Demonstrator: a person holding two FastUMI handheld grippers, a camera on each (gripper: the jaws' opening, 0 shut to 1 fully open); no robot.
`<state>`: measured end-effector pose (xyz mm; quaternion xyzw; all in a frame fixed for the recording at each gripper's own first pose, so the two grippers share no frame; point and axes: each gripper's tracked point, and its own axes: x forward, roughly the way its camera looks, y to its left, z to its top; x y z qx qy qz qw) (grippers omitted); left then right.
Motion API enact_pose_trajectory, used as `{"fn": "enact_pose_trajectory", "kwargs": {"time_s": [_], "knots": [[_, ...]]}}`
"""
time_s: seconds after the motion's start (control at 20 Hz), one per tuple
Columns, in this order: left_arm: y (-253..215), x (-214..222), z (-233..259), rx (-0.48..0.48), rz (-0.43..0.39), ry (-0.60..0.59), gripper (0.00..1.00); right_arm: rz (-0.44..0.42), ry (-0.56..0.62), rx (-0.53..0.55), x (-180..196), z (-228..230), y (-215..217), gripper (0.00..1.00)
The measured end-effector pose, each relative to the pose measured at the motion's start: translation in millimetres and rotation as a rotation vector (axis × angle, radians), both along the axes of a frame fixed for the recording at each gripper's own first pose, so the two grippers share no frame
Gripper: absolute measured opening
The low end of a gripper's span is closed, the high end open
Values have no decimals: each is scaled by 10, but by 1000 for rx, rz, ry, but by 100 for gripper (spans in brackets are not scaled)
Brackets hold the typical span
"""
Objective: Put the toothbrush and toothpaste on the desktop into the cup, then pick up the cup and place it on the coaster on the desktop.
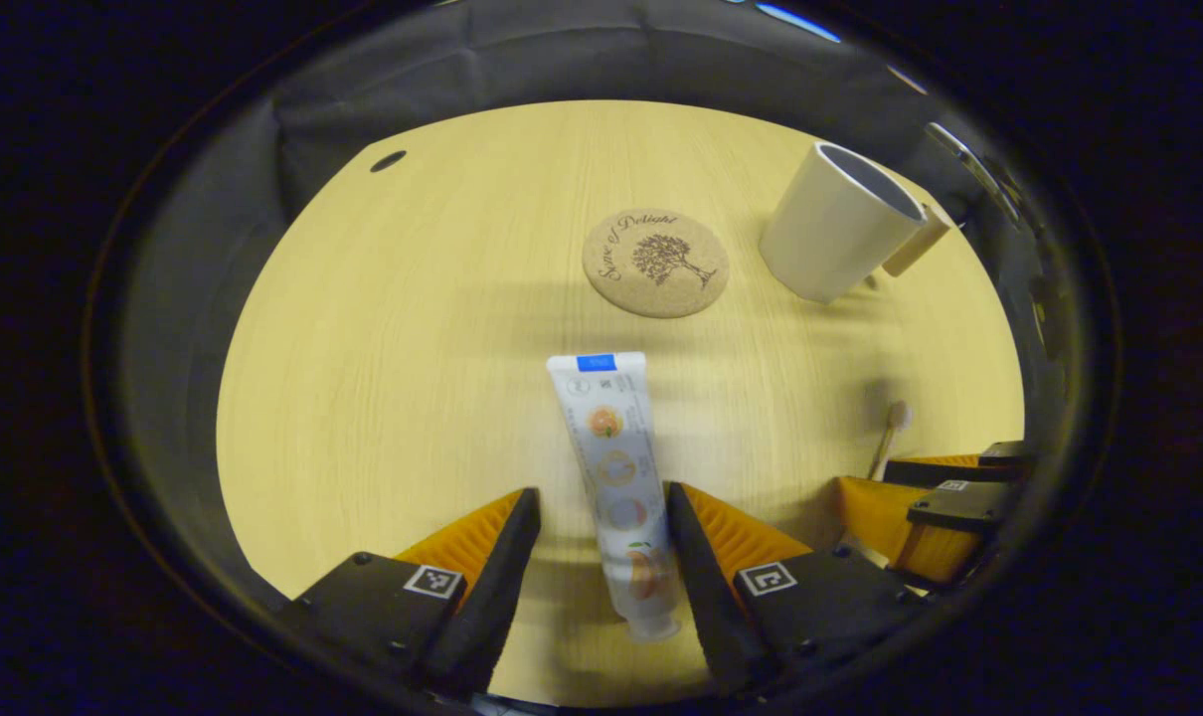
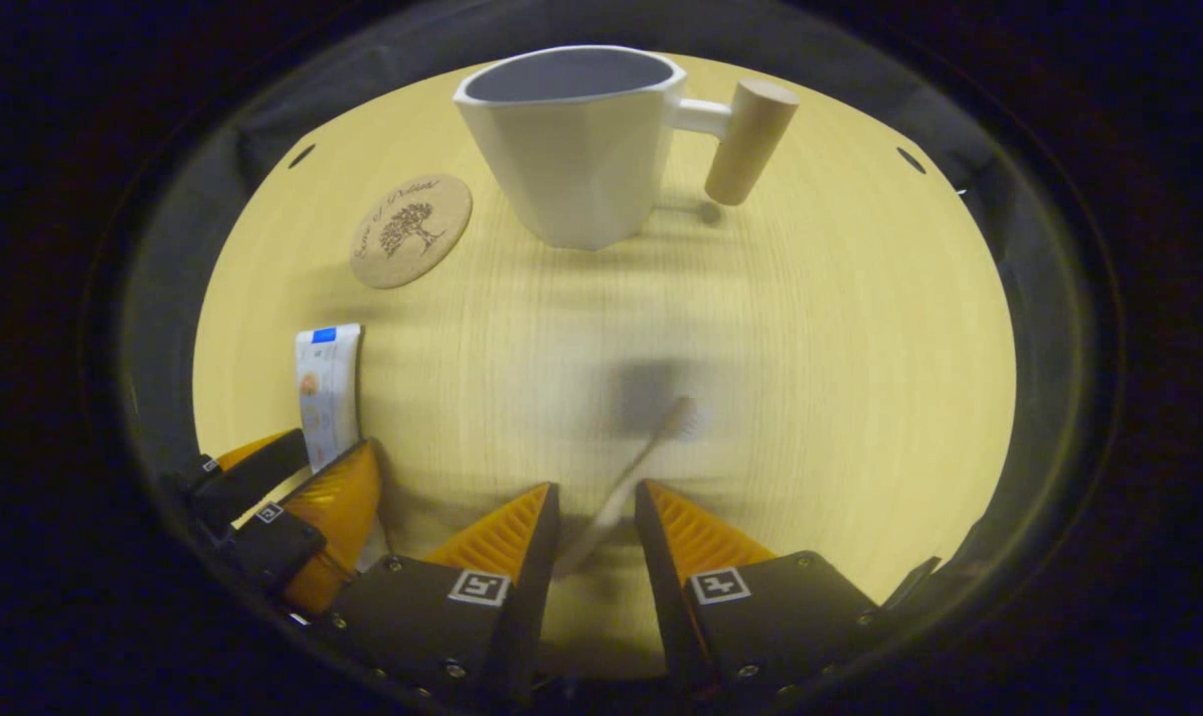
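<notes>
Your left gripper (image 1: 601, 537) straddles the toothpaste tube (image 1: 616, 477), jaws apart, ready to clamp. Your right gripper (image 2: 597, 527) frames the toothbrush (image 2: 626, 487) handle, also unclenched, so both can go into the cup (image 2: 577, 144).

We see a pale wooden desktop (image 1: 393, 378) with fine grain running across it and small dark holes near its far edge. On it lies a round cork coaster (image 1: 655, 263) printed with a tree, well out toward the back. Just beside the coaster stands a white faceted cup (image 2: 572, 144) with a wooden peg handle, upright and apart from the coaster. Nearer to us a toothpaste tube (image 1: 616, 477) lies flat, its crimped end pointing toward the coaster and its cap end toward the near edge. A toothbrush (image 2: 626, 487) lies off to one side of the tube, bristle head pointing away; it looks blurred, so we cannot tell whether it rests fully on the wood.
</notes>
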<state>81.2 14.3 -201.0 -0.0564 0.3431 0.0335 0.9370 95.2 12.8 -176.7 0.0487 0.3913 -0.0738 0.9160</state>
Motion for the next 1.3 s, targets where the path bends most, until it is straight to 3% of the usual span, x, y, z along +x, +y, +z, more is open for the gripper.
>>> {"fn": "enact_pose_trajectory", "kwargs": {"time_s": [0.05, 0.15, 0.2, 0.25, 0.3, 0.35, 0.4, 0.45, 0.5, 0.65, 0.8, 1.3], "knots": [[-13, -3, -2, 4, -9, 5, 82, 7, 2, -1, 2, -6, -3, 52], [-25, -2, 0, 11, -15, 15, 66, -13, -4, -3, 16, -16, -73, 51], [-40, 8, -6, 9, -27, 16, 59, -12, 2, -1, -2, -3, -61, 21], [-47, -6, -8, 14, -26, 26, 59, 2, 11, -3, -20, 5, -63, 21], [-57, -2, 3, 20, -29, 26, 48, 7, 7, -3, -21, 16, -66, 21], [-60, -4, -36, 27, -26, 37, 48, 9, -4, -12, -4, 32, -96, 21], [-71, 4, -13, 27, -25, 36, 40, -4, 1, 2, -40, 37, -102, 9], [-64, -5, -10, 30, -24, 38, 40, 9, -3, 1, -19, 35, -92, 6], [-71, 11, -34, 28, -23, 39, 32, 18, 0, 3, -16, 33, -95, 7], [-76, -8, -8, 34, -19, 40, 32, 23, -20, 18, -4, 53, -107, 2], [-79, 16, 7, 31, -13, 19, 22, 21, -26, 31, -8, 53, -108, 2], [-34, -106, 51, -7, 10, 0, 23, 5, -99, 83, -134, 216, -210, 2]]}}
